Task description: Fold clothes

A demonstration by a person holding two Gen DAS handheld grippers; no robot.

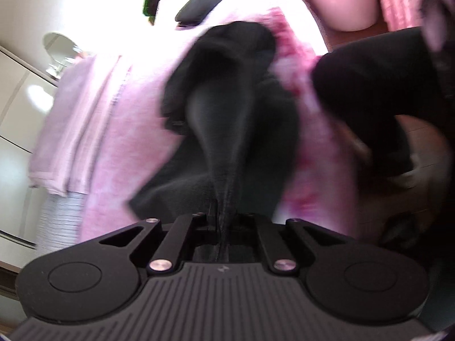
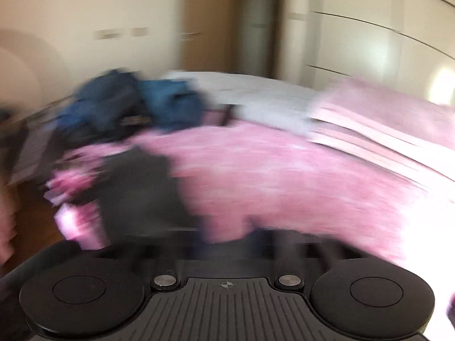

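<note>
The left tongs [image 1: 220, 221] are shut tight on a black garment [image 1: 227, 130] — its pinched edge sits right between the two fingers, and the rest runs straight away from them in a long strip over the pink bed cover [image 1: 113, 142]. So the left hand is the near one, and the cloth's long way points forward from it. The right tongs [image 2: 227, 248] look over the same bed, but that view is too blurry to tell if they are open or holding anything.
</note>
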